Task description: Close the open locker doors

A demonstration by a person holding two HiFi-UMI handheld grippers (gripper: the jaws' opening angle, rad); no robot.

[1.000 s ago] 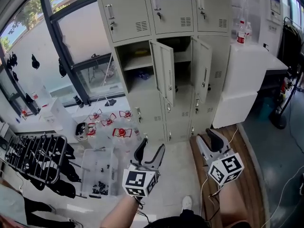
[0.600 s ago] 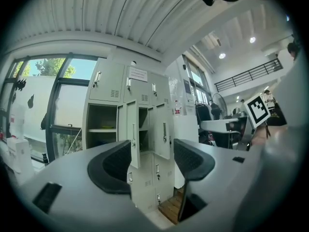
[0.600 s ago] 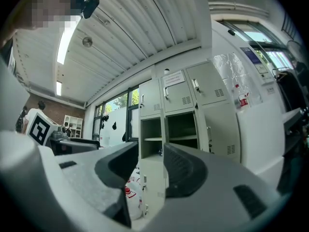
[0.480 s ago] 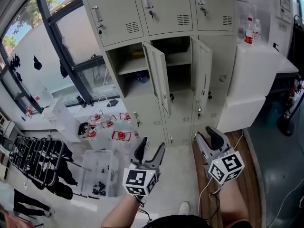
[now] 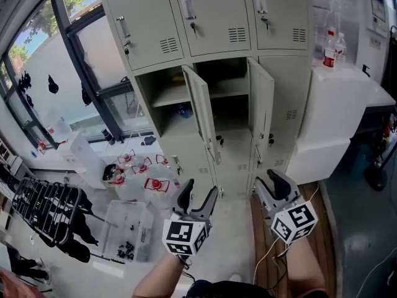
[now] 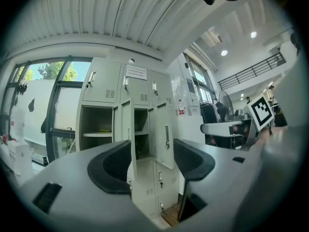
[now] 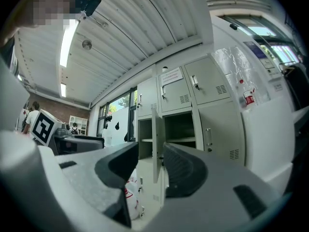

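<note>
Bare floor (image 5: pixel 234 219) ahead of me runs open to the lockers (image 5: pixel 205 17). Two doors jut out, left door (image 5: pixel 201 113) and right door (image 5: pixel 262 104), narrow gap between them. Red-capped jugs (image 5: pixel 149 176) crowd my left; white cabinet (image 5: pixel 329 123) hems my right.

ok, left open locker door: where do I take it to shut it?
Likely the free front edge of the left open door, near its latch. Come from its right face: it stands swung out, hinged at its far edge, latch facing right.
</note>
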